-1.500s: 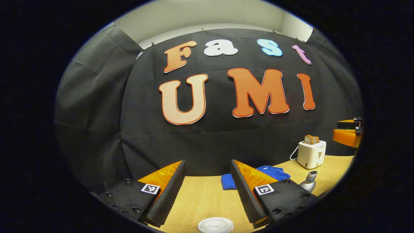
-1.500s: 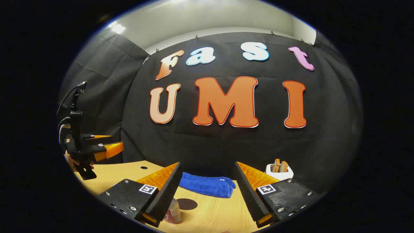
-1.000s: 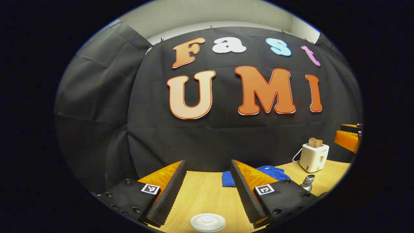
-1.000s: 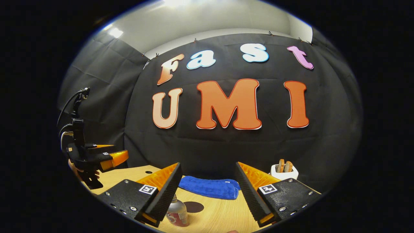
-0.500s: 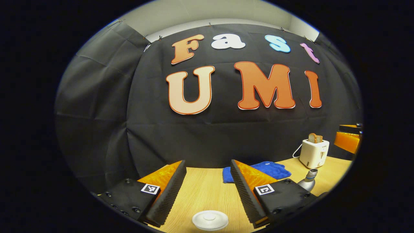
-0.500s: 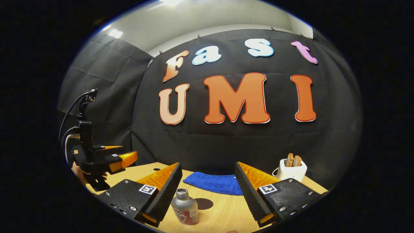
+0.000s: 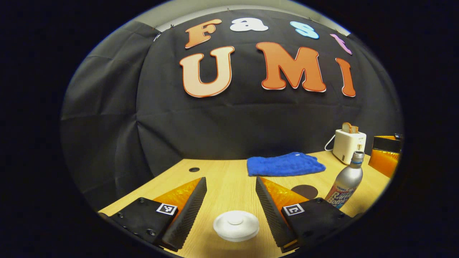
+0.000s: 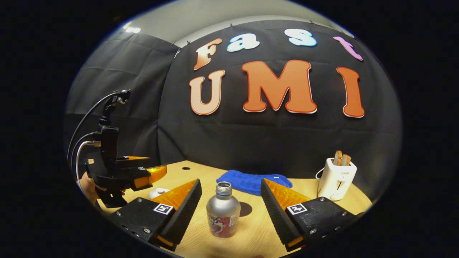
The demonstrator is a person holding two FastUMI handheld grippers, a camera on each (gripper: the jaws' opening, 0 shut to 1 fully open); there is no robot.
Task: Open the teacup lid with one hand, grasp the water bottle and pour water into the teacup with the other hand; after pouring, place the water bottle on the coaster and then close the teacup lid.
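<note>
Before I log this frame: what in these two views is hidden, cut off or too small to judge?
- Teacup under the white lid: left gripper view, lid hides its body.
- Coaster: right gripper view, partly behind the water bottle.
- Bottle contents: opaque metal.
- Hand holding the left gripper: right gripper view, mostly behind it.
</note>
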